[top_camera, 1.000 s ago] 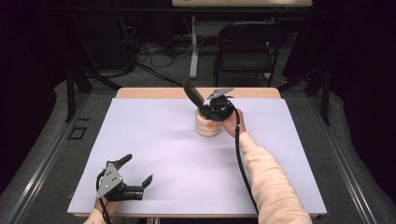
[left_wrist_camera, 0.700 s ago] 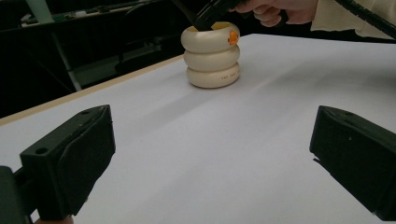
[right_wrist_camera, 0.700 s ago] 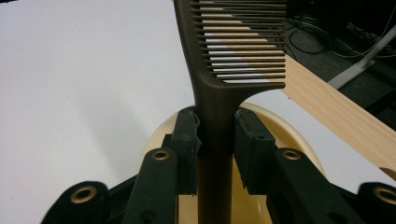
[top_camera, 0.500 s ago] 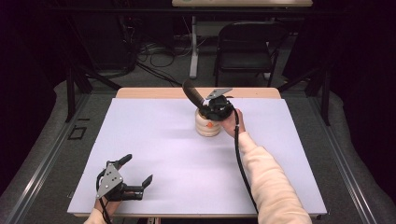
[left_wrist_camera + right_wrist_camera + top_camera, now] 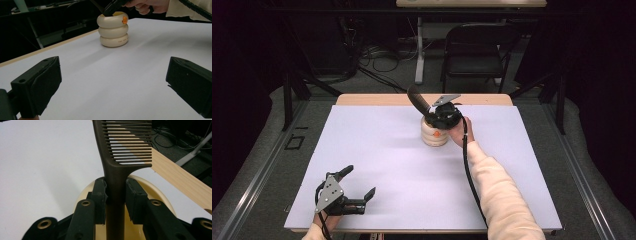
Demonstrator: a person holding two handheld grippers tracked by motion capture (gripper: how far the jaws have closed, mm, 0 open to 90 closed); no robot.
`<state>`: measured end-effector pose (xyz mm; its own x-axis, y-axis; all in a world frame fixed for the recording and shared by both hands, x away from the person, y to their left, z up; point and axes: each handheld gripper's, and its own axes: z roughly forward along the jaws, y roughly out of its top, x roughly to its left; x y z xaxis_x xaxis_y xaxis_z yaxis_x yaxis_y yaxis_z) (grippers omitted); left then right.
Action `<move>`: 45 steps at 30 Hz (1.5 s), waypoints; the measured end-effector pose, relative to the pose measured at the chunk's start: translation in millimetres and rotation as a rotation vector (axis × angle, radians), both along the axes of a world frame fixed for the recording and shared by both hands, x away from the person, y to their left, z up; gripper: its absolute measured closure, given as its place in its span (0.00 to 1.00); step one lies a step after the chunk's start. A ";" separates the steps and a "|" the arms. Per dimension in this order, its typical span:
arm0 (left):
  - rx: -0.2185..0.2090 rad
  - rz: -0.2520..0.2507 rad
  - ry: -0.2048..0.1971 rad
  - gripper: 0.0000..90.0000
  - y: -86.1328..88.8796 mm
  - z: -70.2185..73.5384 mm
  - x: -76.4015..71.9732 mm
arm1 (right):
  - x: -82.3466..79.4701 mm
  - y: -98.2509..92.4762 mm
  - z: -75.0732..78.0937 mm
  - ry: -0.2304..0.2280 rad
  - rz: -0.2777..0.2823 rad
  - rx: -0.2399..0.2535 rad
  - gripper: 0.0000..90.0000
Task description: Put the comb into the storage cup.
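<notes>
A cream holder made of three stacked rings (image 5: 434,134) (image 5: 113,29) stands at the far middle of the white table. My right gripper (image 5: 432,112) (image 5: 115,195) hangs right over its mouth, shut on the handle of a dark brown comb (image 5: 117,170) (image 5: 417,98). The comb's handle runs down into the cream holder (image 5: 155,192); its toothed end sticks up and away. My left gripper (image 5: 359,184) (image 5: 112,85) rests near the front left of the table, open, nothing between its jaws.
The white table cover (image 5: 377,150) spreads wide between the two grippers, with a strip of wooden table edge (image 5: 372,99) at the far side. Beyond it stand a black folding chair (image 5: 477,47), cables on the floor (image 5: 377,55) and a dark backdrop.
</notes>
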<state>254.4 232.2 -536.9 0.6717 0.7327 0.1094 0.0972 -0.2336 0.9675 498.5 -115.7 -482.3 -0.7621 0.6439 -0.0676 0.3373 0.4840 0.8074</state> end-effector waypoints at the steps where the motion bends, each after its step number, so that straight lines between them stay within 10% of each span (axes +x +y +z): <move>1: -0.001 0.000 0.000 0.00 0.0 -0.1 0.1 | 0.1 0.0 0.0 0.001 -0.001 0.002 0.79; 21: -0.001 -0.002 -0.001 0.00 -0.5 0.2 -0.2 | -10.0 -14.2 19.3 0.043 -0.017 0.071 0.19; 45: 0.000 -0.005 0.002 0.00 -1.3 -0.1 -0.2 | -34.8 -22.5 36.2 0.094 0.068 0.046 0.02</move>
<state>254.2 230.9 -537.0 0.6752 0.7297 0.1078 0.0981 -0.2337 0.9673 463.8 -138.2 -446.1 -0.8057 0.5913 0.0344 0.3802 0.4719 0.7955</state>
